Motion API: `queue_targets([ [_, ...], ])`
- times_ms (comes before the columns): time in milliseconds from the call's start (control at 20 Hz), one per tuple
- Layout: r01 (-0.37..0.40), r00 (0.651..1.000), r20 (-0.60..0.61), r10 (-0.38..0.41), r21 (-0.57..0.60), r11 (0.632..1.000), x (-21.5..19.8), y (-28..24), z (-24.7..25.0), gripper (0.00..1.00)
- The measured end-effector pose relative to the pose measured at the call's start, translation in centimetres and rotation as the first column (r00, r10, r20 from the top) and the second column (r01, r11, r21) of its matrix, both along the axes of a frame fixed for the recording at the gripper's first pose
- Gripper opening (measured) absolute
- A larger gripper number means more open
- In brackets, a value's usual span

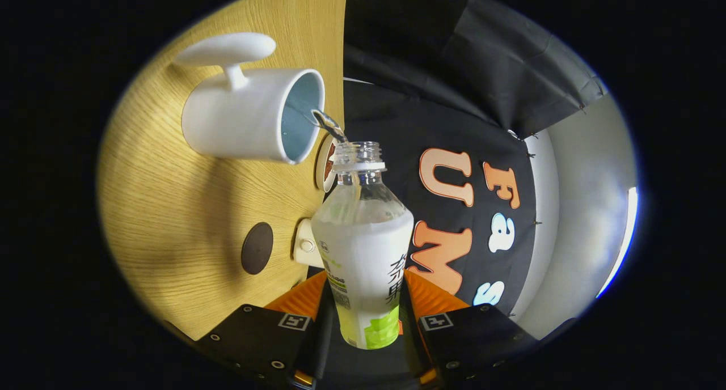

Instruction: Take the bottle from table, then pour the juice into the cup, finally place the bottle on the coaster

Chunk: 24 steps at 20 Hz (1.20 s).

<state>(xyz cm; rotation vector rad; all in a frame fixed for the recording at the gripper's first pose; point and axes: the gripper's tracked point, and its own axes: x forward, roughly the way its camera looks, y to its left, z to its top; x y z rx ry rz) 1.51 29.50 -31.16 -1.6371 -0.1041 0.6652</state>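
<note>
1. The hand-held gripper [363, 316] is closed on the bottle [363, 248], both fingers pressing its labelled body.
2. The view is rolled sideways, so the wooden table [170, 208] stands like a wall on the left.
3. The uncapped bottle neck points at the white cup [244, 115], and a thin stream of liquid [328, 123] runs from its mouth over the cup's rim.
4. A dark round coaster [257, 248] lies on the table, nearer the fingers than the cup.
</note>
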Motion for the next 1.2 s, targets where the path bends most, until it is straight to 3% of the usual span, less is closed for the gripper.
queue_targets([
  [1200,-0.084,0.993,0.068,0.094,-0.129,0.988,1.5,0.4,1.0,0.55],
])
